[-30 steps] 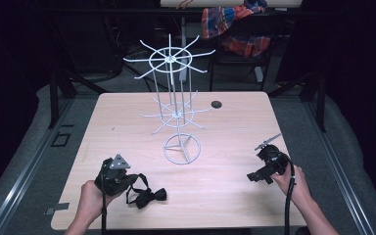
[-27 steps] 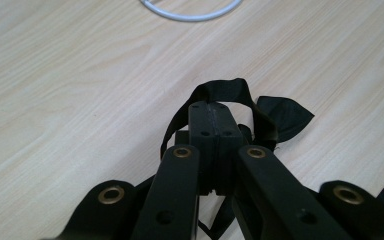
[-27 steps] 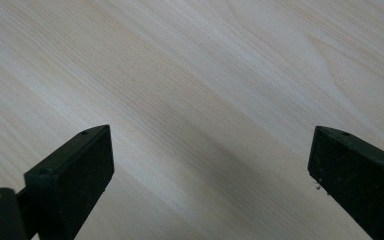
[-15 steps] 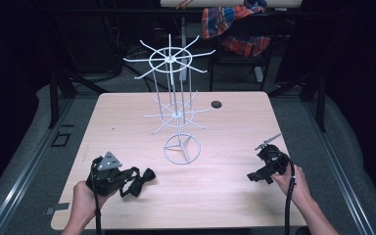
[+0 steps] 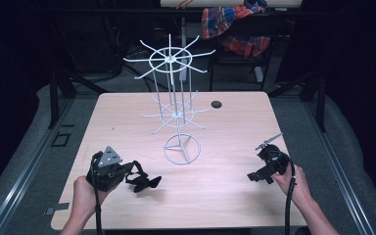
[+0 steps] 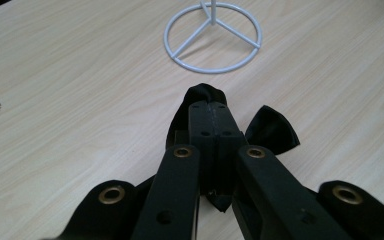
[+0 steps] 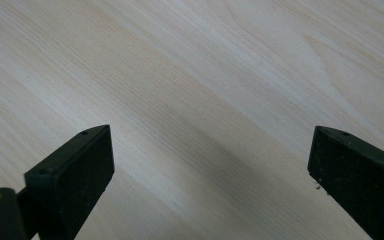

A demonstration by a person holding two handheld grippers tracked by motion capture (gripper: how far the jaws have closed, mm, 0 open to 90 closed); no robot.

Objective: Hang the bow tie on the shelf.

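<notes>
The left claw (image 5: 129, 172) is held low at the near left, its jaws pressed together, gripped by the left hand (image 5: 85, 193). The right claw (image 5: 254, 175) is held at the near right, jaws spread wide apart.

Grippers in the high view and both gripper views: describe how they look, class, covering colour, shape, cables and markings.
Both are black. The left gripper carries a grey three-cornered plate with small holes on top; the right gripper has a thin metal prong. A black cable trails from each. Close up, the jaws are flat rectangular black blocks on arms with brass-ringed holes. No sleeves show.
</notes>
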